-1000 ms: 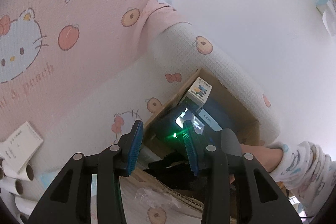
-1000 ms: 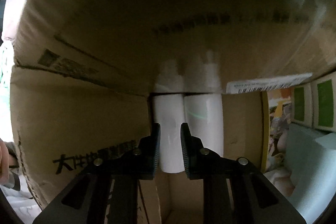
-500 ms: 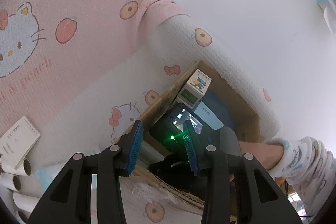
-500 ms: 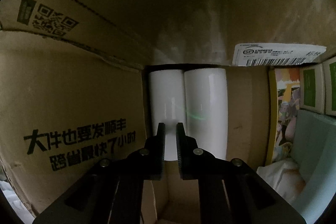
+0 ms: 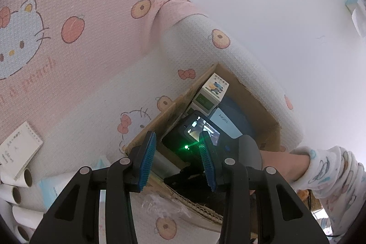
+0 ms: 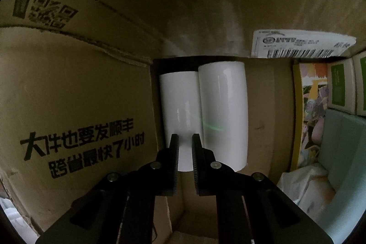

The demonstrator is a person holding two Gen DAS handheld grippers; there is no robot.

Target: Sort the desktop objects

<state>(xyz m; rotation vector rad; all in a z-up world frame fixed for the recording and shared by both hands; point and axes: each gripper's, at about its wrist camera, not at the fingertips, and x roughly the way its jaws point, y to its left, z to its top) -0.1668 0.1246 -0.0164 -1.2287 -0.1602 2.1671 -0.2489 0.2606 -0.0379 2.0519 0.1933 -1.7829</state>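
Right wrist view: my right gripper (image 6: 184,148) hangs inside the cardboard box (image 6: 75,93), its ribbed black jaws pressed nearly together and pinching nothing — the two glossy white rolls (image 6: 201,111) lie side by side just beyond the tips, on the box floor against the corner. I judge the smooth cylinders could roll apart if nudged. My left gripper (image 5: 177,161) waits half spread, empty, above the box.

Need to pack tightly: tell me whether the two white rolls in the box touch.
Touching. The right wrist view shows the left roll and right roll lying side by side, no gap between them.
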